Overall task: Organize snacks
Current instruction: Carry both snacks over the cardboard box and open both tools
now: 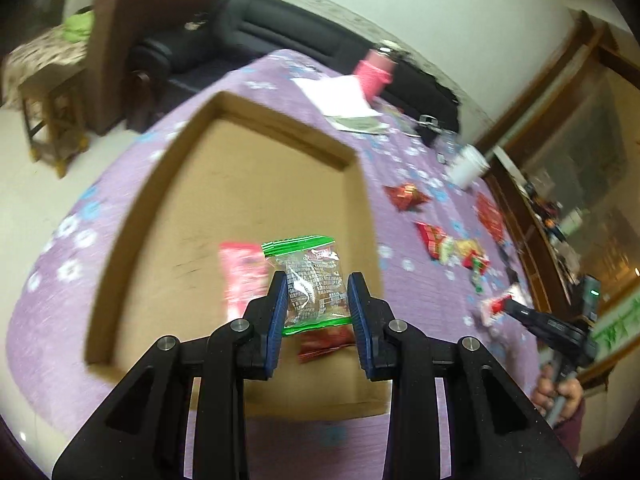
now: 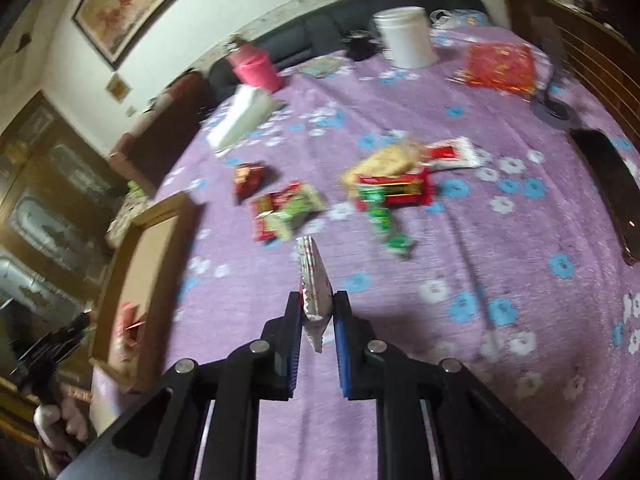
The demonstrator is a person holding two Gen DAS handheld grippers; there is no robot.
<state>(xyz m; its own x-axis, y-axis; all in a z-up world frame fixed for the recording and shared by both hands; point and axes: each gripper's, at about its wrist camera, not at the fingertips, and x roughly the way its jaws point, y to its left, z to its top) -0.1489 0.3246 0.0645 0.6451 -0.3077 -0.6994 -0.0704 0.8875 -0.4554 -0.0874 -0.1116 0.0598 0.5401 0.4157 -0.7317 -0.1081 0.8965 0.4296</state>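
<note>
My left gripper [image 1: 317, 286] is shut on a clear snack packet with green edges [image 1: 312, 282] and holds it over the cardboard box [image 1: 256, 184]. A pink packet [image 1: 240, 276] and a red packet [image 1: 324, 344] lie in the box. My right gripper [image 2: 316, 306] is shut on a white and red snack packet [image 2: 314, 284], held edge-on above the purple tablecloth [image 2: 460, 248]. Several loose snack packets [image 2: 394, 184] lie on the cloth beyond it. The box also shows at the left of the right wrist view [image 2: 140, 256].
A white jar [image 2: 406, 36], a pink cup [image 2: 256, 66], a tissue pack [image 2: 242, 116] and a red bag [image 2: 500, 64] stand on the far part of the table. A dark flat object [image 2: 608, 188] lies at the right edge. A dark sofa [image 1: 280, 36] is behind the table.
</note>
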